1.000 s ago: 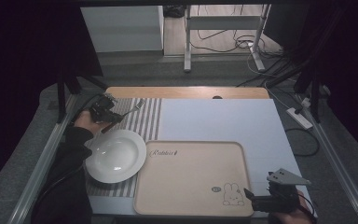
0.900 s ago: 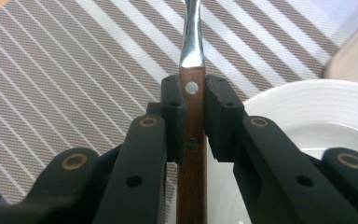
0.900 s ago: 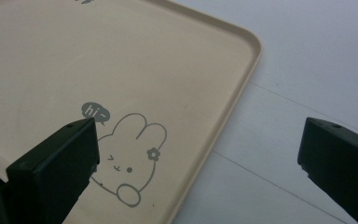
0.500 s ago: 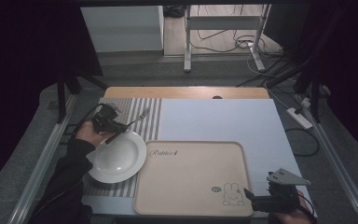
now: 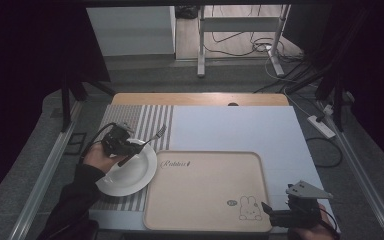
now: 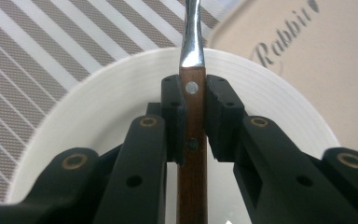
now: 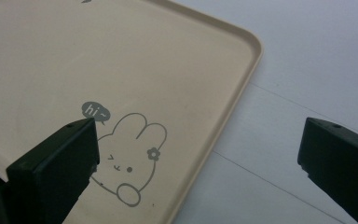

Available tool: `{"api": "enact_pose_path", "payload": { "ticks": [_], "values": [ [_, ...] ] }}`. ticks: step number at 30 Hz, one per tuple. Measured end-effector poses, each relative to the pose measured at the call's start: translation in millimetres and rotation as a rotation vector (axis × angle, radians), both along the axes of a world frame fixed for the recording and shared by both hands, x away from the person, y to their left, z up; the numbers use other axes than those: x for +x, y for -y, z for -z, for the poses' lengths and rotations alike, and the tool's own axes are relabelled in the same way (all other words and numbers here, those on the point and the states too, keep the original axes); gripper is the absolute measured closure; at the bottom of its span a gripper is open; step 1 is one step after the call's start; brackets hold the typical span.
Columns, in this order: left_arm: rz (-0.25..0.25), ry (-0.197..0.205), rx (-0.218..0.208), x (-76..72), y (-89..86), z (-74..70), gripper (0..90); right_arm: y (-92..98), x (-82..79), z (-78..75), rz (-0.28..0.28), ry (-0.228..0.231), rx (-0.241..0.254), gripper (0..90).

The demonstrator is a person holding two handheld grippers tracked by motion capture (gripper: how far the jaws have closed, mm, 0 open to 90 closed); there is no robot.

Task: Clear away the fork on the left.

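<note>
The beige tray (image 5: 207,192) serves as the landmark: it lies flat on the bench (image 5: 240,127), its near edge close to the bench's front edge. Beyond the tray's far rim the pale blue bench surface is bare, and a strip of it runs along the tray's right rim. The tray's floor is bare save for a printed rabbit (image 7: 130,158) near its near right corner and lettering near its far left corner.

Left of the tray, just beside its left rim, a white plate (image 5: 130,172) sits on a striped mat (image 5: 142,122). Over the plate's far part the left gripper (image 6: 193,109) has its jaws clamped on the brown wooden handle of a fork (image 5: 147,140), whose metal tines point over the mat.

The right gripper (image 7: 198,154) is at the tray's near right corner, jaws wide apart, one over the rabbit, the other over the bench.
</note>
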State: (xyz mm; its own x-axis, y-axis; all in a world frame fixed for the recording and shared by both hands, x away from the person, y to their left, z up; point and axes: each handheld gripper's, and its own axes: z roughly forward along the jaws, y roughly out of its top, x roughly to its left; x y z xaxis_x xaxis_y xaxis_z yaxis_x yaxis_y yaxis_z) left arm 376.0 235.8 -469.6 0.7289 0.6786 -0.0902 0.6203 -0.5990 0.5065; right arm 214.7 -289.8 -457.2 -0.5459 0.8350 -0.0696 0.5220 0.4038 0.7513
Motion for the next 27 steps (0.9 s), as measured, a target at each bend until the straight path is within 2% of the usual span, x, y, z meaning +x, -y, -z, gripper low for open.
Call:
{"api": "enact_pose_path", "payload": {
  "ticks": [11,16,22,27],
  "values": [
    [-0.003,-0.015,-0.004,-27.8,22.2,1.9,77.8,-0.5,-1.0,-0.2,-0.011,0.009,-0.005,0.0],
    [0.000,-0.028,0.003,-41.3,36.7,2.5,77.8,-0.8,-1.4,-0.3,-0.015,0.010,-0.006,0.0],
    [0.012,-0.046,-0.014,-58.1,55.5,1.4,77.8,-1.1,-1.7,-0.4,-0.020,0.011,-0.006,0.0],
    [0.021,-0.051,-0.019,-69.7,74.1,6.5,77.8,-1.2,-1.7,-0.3,-0.022,0.012,-0.007,0.0]
  ]
}}
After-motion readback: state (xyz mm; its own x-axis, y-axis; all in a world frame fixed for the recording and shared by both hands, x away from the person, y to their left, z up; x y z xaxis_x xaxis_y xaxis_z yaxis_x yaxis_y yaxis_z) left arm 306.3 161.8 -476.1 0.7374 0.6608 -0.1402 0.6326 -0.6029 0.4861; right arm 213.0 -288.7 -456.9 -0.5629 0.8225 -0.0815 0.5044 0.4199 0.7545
